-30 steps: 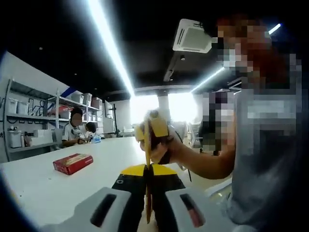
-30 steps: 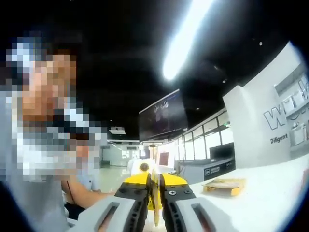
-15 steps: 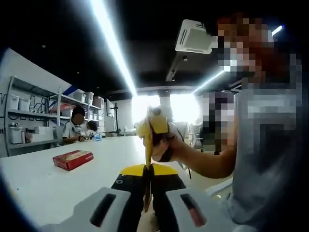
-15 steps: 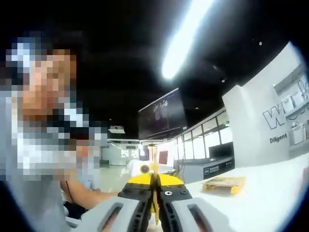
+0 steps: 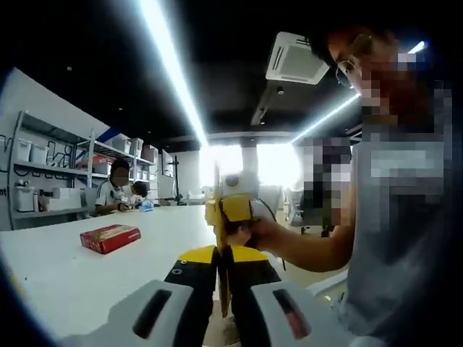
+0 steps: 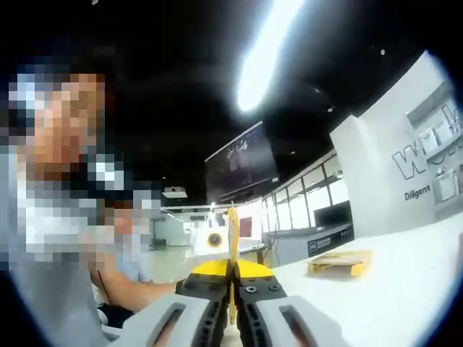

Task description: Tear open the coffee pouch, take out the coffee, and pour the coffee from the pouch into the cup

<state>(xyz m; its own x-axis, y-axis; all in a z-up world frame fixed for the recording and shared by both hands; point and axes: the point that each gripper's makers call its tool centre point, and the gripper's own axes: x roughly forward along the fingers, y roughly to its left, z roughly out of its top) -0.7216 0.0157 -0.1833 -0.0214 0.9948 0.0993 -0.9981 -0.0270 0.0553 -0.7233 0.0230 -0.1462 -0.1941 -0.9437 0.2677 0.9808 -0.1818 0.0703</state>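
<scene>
Pinching a thin yellow coffee pouch (image 5: 221, 285) edge-on between its pressed-together jaws, the left tool (image 5: 223, 273) held the packet straight ahead of its tips. The pouch rose up the middle of the left gripper view, and just beyond the tips the right tool (image 5: 233, 210), yellow-fronted and gripped by the person's hand (image 5: 259, 233), met the same pouch from the far side. Off to the left of the left tool, well apart on the white worktop (image 5: 87, 275), lay a red box (image 5: 109, 238). Farther back, two people sat at the worktop's far end beside shelving with white bins.

From the right gripper view, the right tool (image 6: 231, 278) also stood pressed together on the coffee pouch (image 6: 232, 231), whose narrow yellow edge stuck up from between the jaws, directly in front. The left tool (image 6: 214, 241) showed just behind the pouch. To the right of the right tool, apart on the worktop (image 6: 405, 289), lay a flat tan-and-yellow packet (image 6: 340, 262).
</scene>
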